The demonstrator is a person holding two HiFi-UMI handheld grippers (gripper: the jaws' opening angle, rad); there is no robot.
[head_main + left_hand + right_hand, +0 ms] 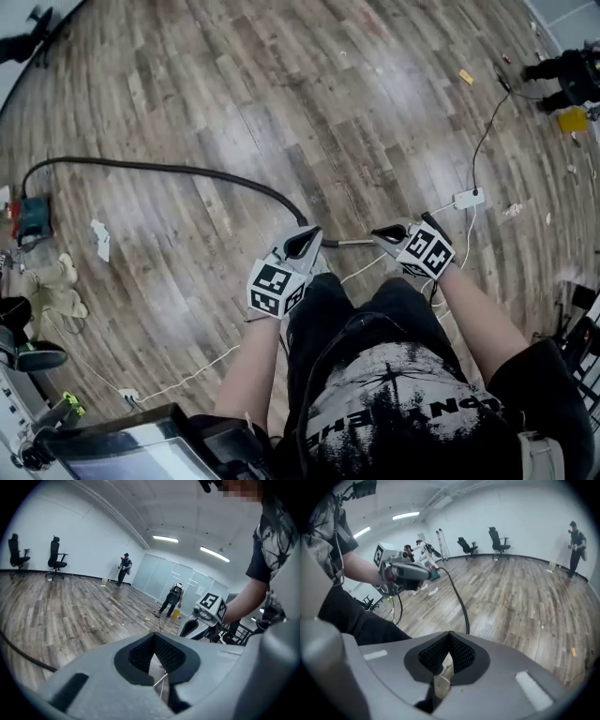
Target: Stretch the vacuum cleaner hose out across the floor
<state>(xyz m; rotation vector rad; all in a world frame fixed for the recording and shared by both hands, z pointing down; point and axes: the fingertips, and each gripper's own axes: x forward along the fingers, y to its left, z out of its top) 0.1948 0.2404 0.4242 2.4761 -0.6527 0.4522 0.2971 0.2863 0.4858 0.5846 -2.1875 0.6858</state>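
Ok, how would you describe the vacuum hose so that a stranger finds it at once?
Start on the wooden floor, at the teal machine by the head view's left edge. From it the hose arcs across to the left claw. It is thick and black, unlike the thin white cable nearby.

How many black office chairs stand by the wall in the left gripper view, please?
2. One chair stands at the far left, the second chair just right of it, both by the wall; others may be hidden.
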